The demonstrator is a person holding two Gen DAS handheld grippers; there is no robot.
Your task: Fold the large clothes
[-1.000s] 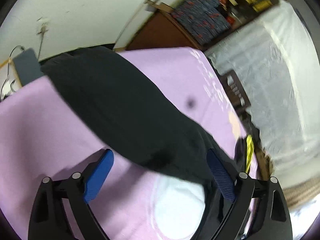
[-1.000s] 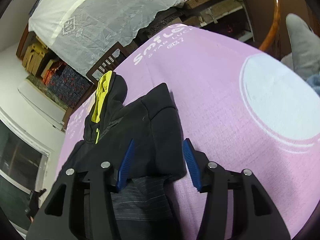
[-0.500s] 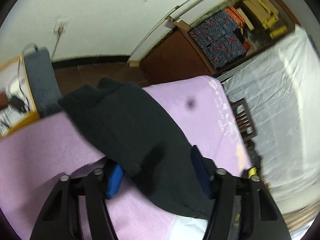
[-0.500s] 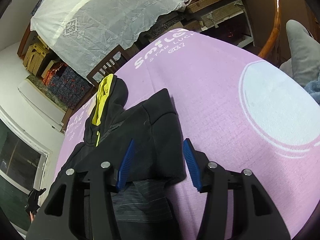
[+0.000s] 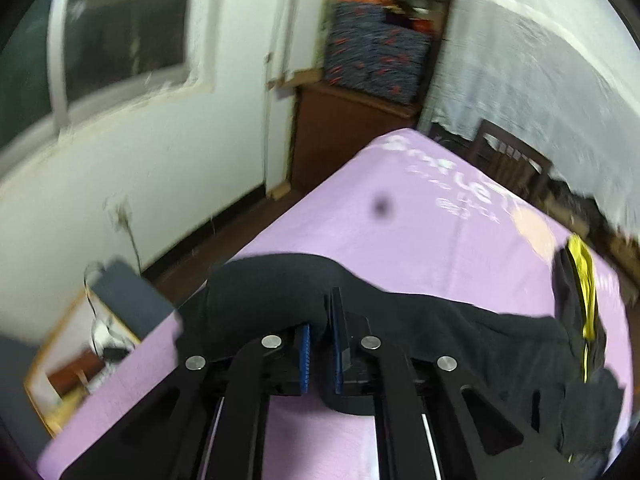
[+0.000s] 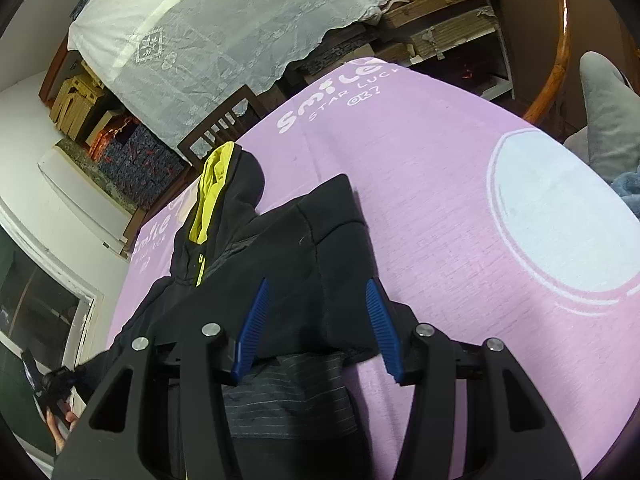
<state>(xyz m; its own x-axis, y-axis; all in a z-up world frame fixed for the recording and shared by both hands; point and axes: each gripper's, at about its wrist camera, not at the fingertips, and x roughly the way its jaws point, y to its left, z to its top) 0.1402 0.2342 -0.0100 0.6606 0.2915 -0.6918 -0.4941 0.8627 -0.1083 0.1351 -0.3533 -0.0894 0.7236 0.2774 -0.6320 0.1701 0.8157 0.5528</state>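
A black hooded jacket (image 6: 288, 248) with a yellow-lined hood (image 6: 214, 184) lies on the purple cloth (image 6: 420, 168). One sleeve is folded across its front. My right gripper (image 6: 316, 320) is open and hovers just over that folded sleeve. In the left wrist view the jacket's other sleeve (image 5: 280, 288) stretches to the table's left edge, with the hood (image 5: 580, 280) at the right. My left gripper (image 5: 320, 344) is shut on this black sleeve.
The purple cloth (image 5: 420, 232) has white lettering and a white circle (image 6: 560, 216). A dark wooden chair (image 5: 508, 164) stands at the far side. A grey box (image 5: 128, 300) and a crate sit off the left edge. A grey cushion (image 6: 604, 112) lies at right.
My left gripper has closed on the black sleeve and swung with it; it was open a second ago. The right gripper has stayed open over the folded sleeve.
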